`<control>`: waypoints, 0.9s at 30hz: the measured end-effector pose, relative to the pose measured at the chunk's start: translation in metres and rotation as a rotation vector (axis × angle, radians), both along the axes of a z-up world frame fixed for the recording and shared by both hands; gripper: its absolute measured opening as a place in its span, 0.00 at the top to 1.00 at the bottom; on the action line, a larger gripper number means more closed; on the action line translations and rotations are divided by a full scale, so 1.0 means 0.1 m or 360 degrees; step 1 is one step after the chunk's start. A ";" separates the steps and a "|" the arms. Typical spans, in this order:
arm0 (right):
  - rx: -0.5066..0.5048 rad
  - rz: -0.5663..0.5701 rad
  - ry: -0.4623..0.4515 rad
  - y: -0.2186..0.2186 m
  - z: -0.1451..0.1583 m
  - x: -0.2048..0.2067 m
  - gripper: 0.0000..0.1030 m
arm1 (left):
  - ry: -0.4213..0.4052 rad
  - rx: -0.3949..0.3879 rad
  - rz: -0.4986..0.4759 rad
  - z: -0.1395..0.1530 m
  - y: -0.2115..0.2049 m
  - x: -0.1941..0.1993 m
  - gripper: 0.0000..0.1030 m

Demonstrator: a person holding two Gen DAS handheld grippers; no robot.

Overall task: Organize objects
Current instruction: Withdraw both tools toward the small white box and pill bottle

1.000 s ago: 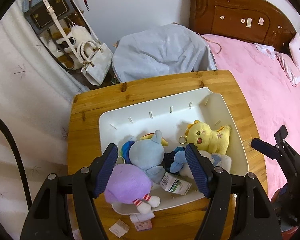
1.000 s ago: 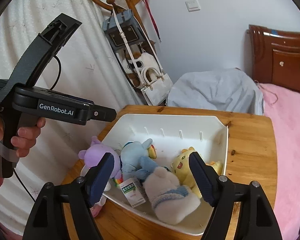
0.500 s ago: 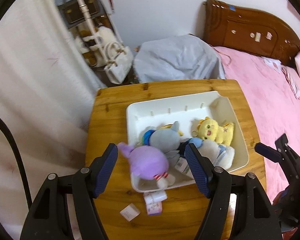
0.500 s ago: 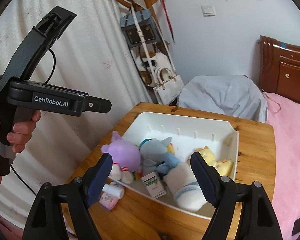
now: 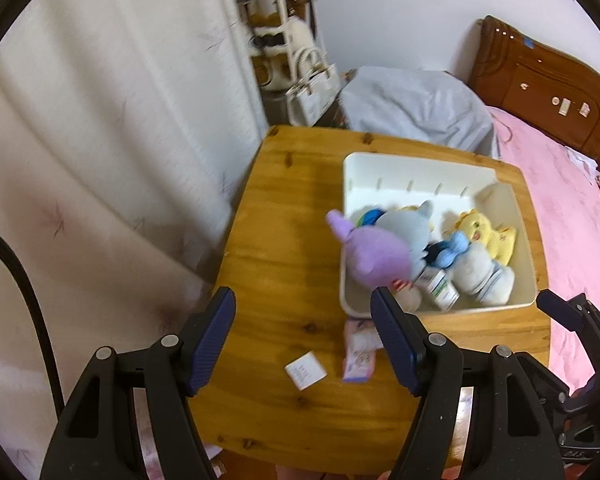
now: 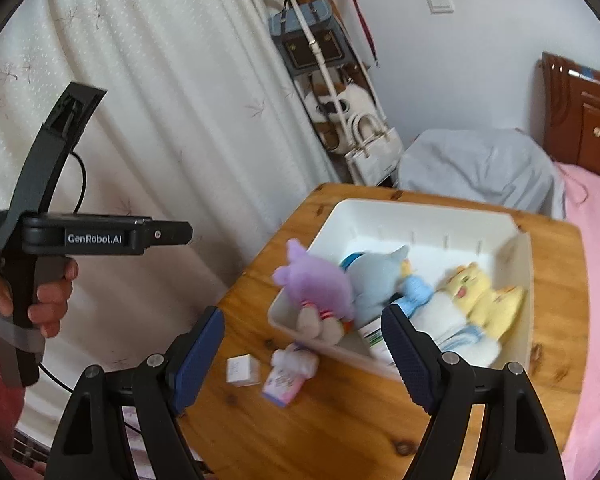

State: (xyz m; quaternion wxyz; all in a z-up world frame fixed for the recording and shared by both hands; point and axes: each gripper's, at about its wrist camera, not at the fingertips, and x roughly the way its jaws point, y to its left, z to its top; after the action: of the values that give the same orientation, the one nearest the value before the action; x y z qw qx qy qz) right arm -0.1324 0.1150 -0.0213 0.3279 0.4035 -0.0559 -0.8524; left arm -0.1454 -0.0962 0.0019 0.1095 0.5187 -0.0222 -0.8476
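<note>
White bin (image 5: 516, 216) (plush toys inside, purple plush (image 5: 374, 256) overhanging its rim) is set toward the table's (image 5: 284, 248) bed-side edge. Small white box (image 5: 305, 371) and pink packet (image 5: 359, 354) are laid near the front edge. Left gripper (image 5: 302, 344) and right gripper (image 6: 302, 356): jaws released, nothing grasped, held above these items.

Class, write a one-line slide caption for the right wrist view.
Open right gripper above wooden table; plush toys fill white bin.

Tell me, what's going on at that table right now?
Both grippers open, empty. Plush toys in white bin; small box, pink packet on table. Nothing blocking.
</note>
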 end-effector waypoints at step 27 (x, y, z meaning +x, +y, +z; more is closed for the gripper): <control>0.0246 -0.0370 -0.0018 -0.92 -0.66 0.31 0.21 | -0.0392 0.0354 0.0112 -1.05 -0.83 0.12 0.28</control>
State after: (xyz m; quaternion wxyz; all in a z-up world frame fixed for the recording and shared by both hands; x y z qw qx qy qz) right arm -0.1014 0.0225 -0.0869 0.1946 0.4230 -0.0382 -0.8841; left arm -0.1337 -0.1789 -0.1032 0.0775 0.6281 0.0767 -0.7705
